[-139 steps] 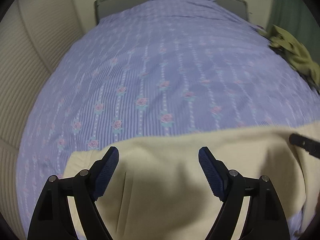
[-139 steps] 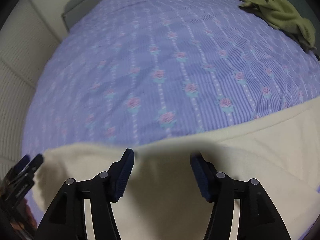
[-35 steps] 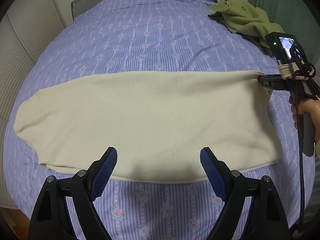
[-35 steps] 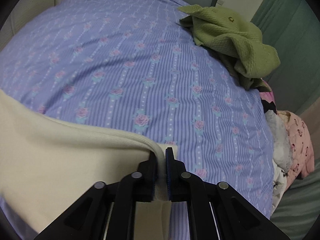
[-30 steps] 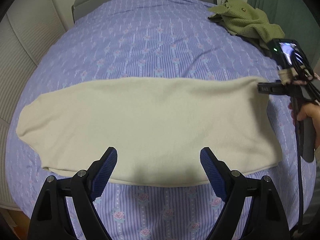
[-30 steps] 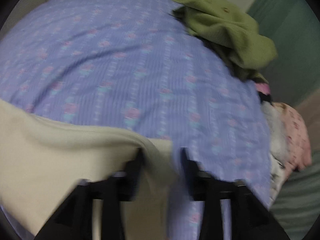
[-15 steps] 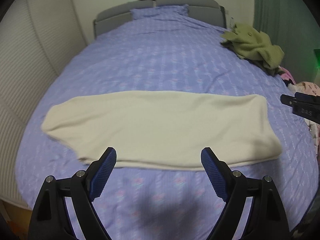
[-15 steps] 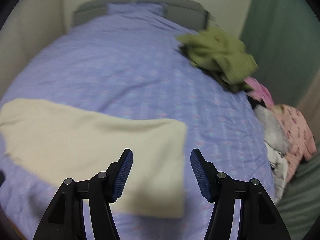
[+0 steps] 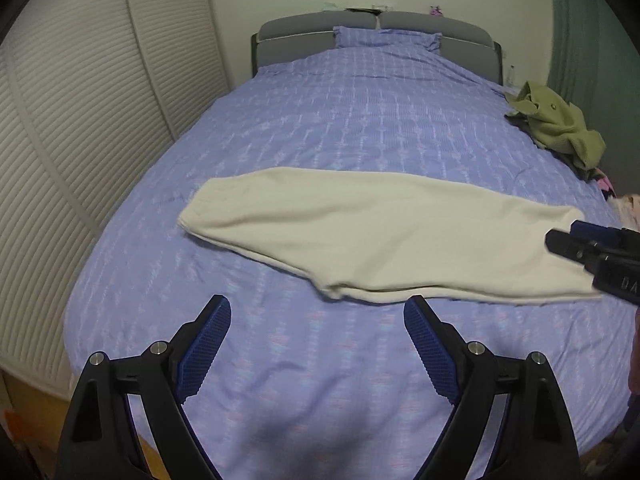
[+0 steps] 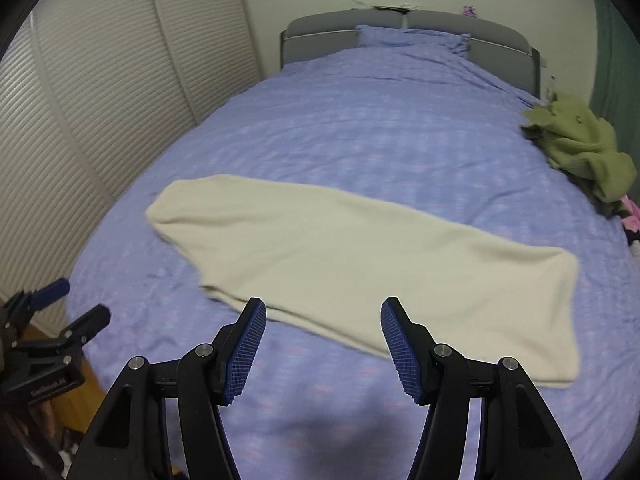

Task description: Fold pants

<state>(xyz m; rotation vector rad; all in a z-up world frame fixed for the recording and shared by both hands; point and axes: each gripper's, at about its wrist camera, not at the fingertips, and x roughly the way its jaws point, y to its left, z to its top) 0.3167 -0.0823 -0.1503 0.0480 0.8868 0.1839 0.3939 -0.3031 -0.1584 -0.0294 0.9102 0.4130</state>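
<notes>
Pants (image 9: 380,232): 1, folded lengthwise on bed (image 9: 360,120); 2 grippers apart.

Right wrist view: cream pants (image 10: 360,264), folded lengthwise into one long strip, lie flat diag. across the purple-blue floral bedspread (image 10: 380,132), one end near the left edge, other end toward lower right. Right gripper (image 10: 322,344) hangs above the near side of the bed w/ jaws apart, nothing between the blue ribbed pads (image 10: 248,344); pants' near edge shows just past the tips. Left gripper (image 10: 68,312) at lower left, off the bed's corner, jaws apart, empty. Grey headboard (image 10: 408,28) and matching pillow (image 10: 412,40) at far end. Crumpled olive-green garment (image 10: 580,148) on bed's right edge, well apart from pants. Slatted closet doors (image 10: 100,80) along left.
</notes>
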